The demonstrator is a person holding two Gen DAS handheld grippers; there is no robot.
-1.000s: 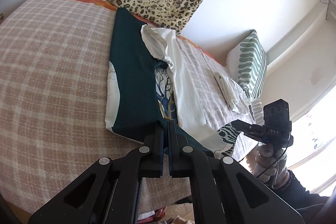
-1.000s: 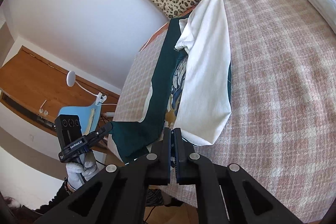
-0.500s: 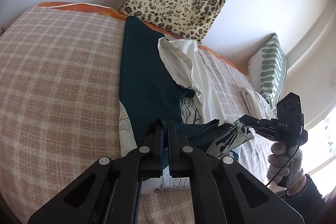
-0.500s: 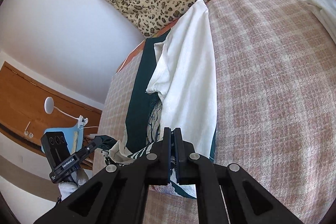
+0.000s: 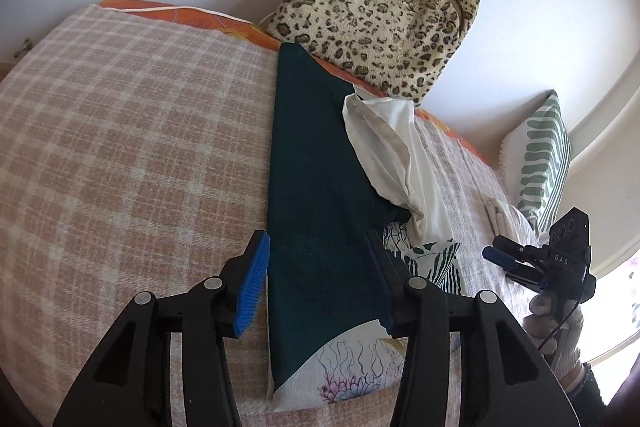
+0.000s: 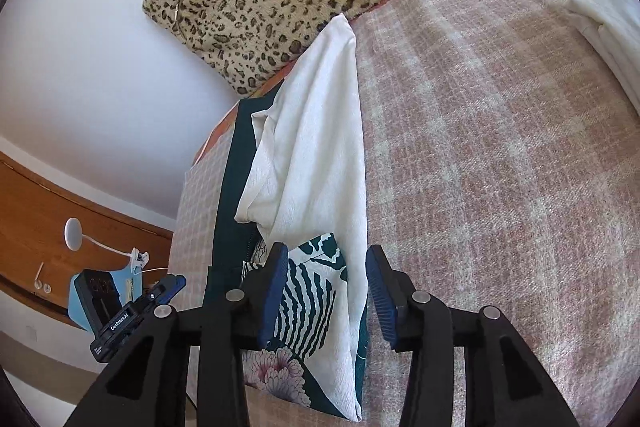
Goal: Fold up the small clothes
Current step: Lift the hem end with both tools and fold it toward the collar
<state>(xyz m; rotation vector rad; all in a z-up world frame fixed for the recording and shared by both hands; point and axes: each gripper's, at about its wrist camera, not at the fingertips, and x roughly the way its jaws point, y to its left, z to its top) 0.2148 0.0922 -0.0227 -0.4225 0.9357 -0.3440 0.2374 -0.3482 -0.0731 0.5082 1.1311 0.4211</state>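
Observation:
A dark green garment (image 5: 320, 187) with a white floral print and white lining lies lengthwise on the plaid bed cover (image 5: 120, 147). Its near hem is folded up over itself, and the printed side shows in the right wrist view (image 6: 308, 299). A white fold of it (image 6: 316, 163) lies along its right side. My left gripper (image 5: 320, 283) is open and empty just above the garment's near left part. My right gripper (image 6: 328, 291) is open and empty above the near right part. Each gripper shows in the other's view: the right one (image 5: 536, 263) and the left one (image 6: 132, 311).
A leopard-print bag (image 5: 380, 7) leans on the wall at the bed's far side. A green striped pillow (image 5: 540, 155) and folded white clothes (image 6: 608, 31) lie at the right. A wooden desk with a lamp (image 6: 76, 239) stands left of the bed.
Both grippers carried the garment's near hem forward over itself, then opened and let it go. The folded hem now lies on the garment.

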